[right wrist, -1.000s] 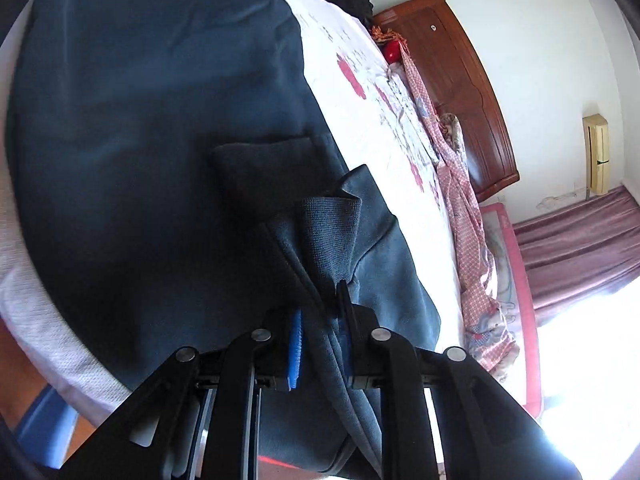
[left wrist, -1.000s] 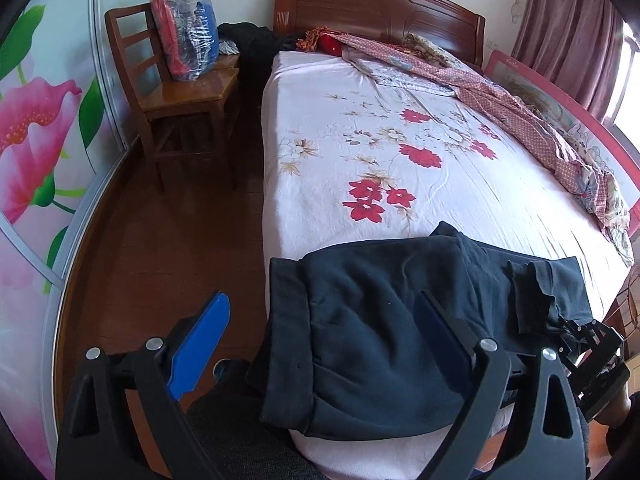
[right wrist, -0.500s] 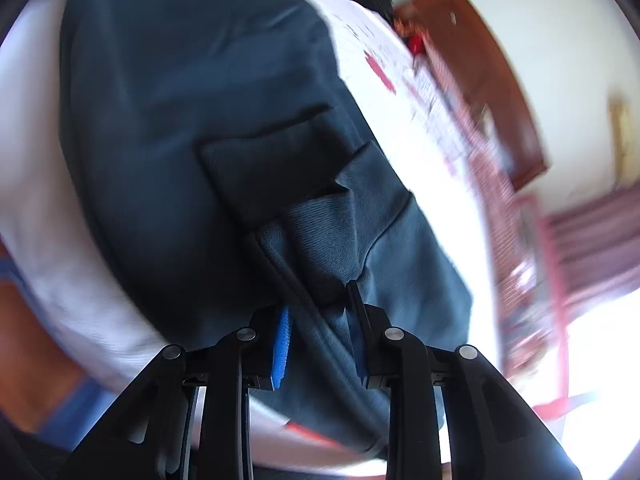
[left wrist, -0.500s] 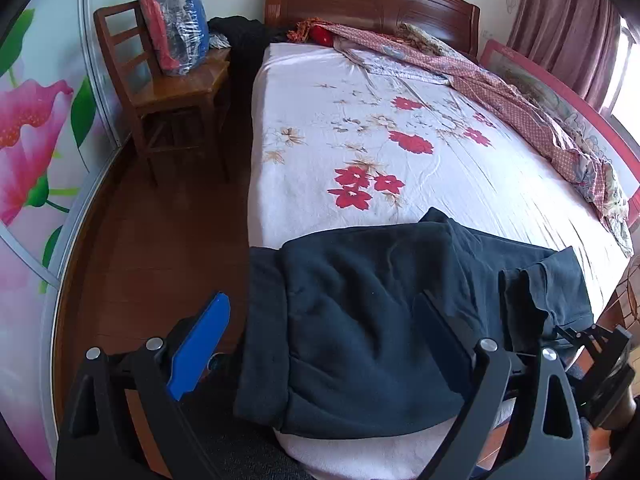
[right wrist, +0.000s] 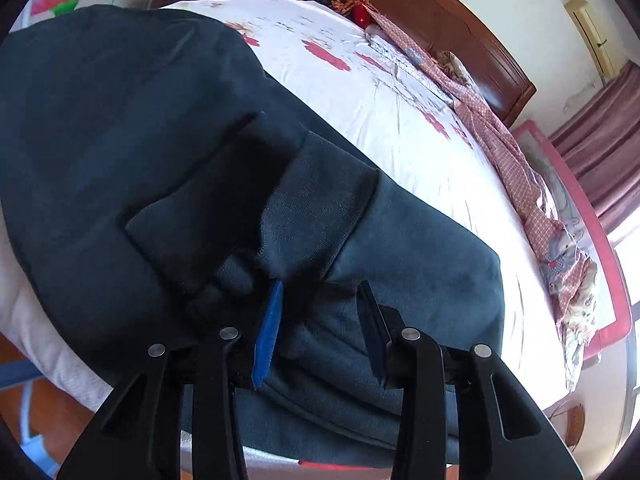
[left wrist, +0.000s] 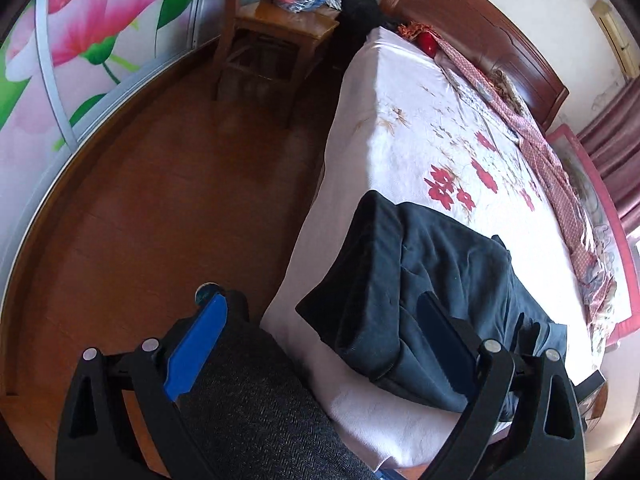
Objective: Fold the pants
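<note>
Now dark navy pants (left wrist: 440, 292) folded thick at bed (left wrist: 400, 120) corner; left tool (left wrist: 320, 332) spread, right tool (right wrist: 320, 320) spread over cuff.

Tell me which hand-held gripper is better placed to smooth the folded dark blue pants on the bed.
Right. The right hand-held gripper is open directly over the folded dark blue fleece pants, its fingers at the ribbed cuff. The left hand-held gripper is open too, but hangs off the bed's edge, partly over the wooden floor.

Dark navy pants (left wrist: 440, 280) lie on a white bed sheet (left wrist: 400, 128) with red flowers; one blue pad (left wrist: 196, 348) lines the black left tongs (left wrist: 320, 340).
</note>
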